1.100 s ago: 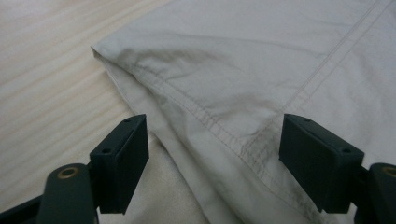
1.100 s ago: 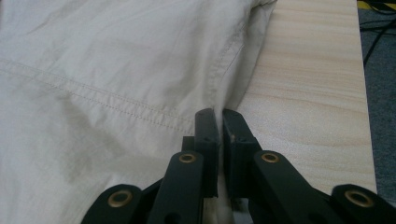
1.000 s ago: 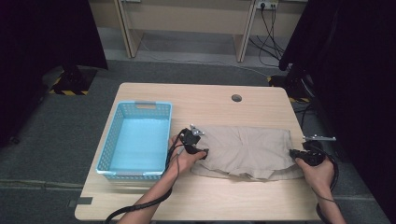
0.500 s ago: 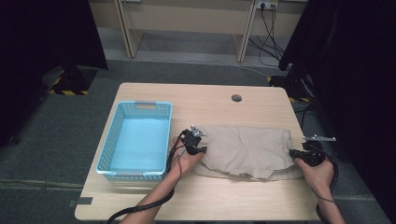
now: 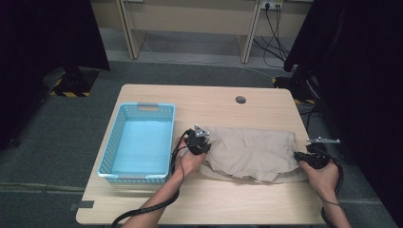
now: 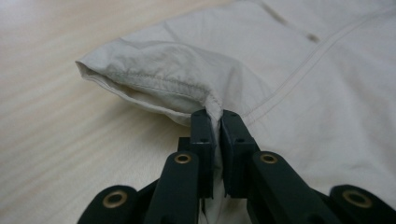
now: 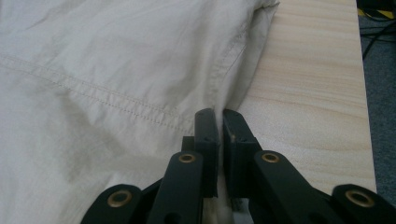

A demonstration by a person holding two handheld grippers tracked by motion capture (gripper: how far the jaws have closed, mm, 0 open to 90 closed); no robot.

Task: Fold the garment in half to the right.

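Note:
A beige folded garment (image 5: 252, 153) lies flat across the right half of the wooden table (image 5: 209, 204). My left gripper (image 5: 199, 141) sits at its left edge; its jaws have just been closing and now pinch a hemmed fold of the beige garment (image 6: 177, 79) between the pads, as the left gripper (image 6: 217, 116) view shows. My right gripper (image 5: 299, 156) is at the garment's near right corner, shut on the cloth's seamed edge (image 7: 140, 79); the right gripper (image 7: 218, 116) view shows fabric squeezed between its pads.
A light blue perforated plastic basket (image 5: 110, 151) stands on the left of the table, beside my left hand. A round cable hole (image 5: 240, 99) is near the far edge. Bare wood runs along the front. Dark curtains flank the table; cables trail on the floor behind.
The left gripper's jaws have come together on the garment's left edge. Both hands stay about where they were, and the cloth has not shifted.

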